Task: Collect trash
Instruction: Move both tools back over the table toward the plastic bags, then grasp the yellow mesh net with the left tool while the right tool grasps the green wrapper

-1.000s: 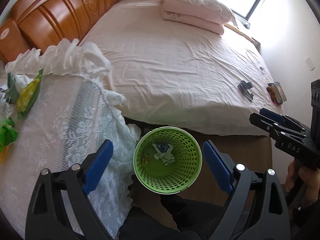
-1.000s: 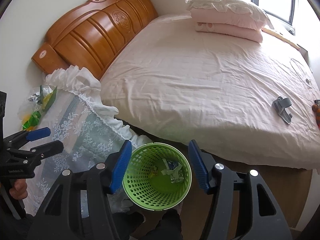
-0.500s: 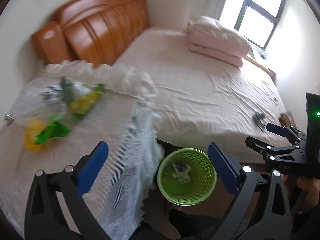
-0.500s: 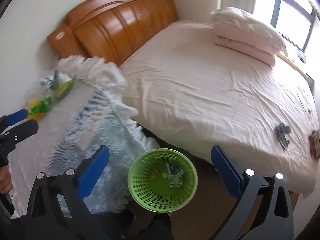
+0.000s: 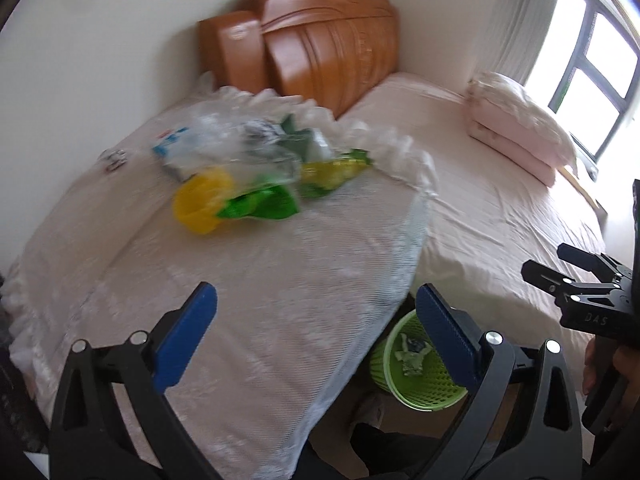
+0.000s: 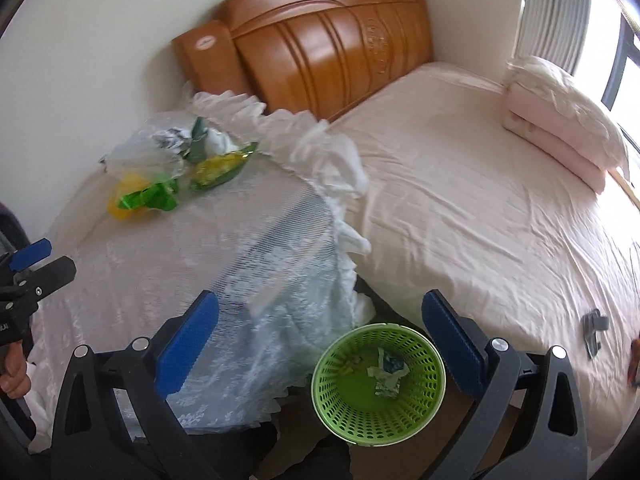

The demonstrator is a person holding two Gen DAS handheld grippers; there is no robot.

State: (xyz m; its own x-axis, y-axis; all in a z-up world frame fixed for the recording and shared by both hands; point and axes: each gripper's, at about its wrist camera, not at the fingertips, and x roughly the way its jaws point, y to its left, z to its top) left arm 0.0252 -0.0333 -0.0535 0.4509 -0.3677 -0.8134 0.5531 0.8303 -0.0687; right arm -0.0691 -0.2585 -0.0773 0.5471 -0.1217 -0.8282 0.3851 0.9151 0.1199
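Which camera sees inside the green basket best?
The right wrist view: the green basket shows its whole rim and the scraps inside. In the left wrist view the basket is partly hidden behind that gripper's finger and the tablecloth.

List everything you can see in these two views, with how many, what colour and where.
Perforated plastic waste basket: one, green, on the floor between table and bed, a few scraps inside.
Pile of crumpled wrappers and clear plastic: one pile, green, yellow and clear, far side of the table.
Lace tablecloth: one, white, over the table.
Bed with sheet: one, pale pink, right of the table.
Carved wooden headboard: one, orange-brown, against the wall.
Folded quilt and pillow: one stack, pink and white, far side of the bed.
Small clip-like object: one, grey, on the bed.
Left gripper: black, blue pads, open, empty.
Right gripper: same, open, empty.
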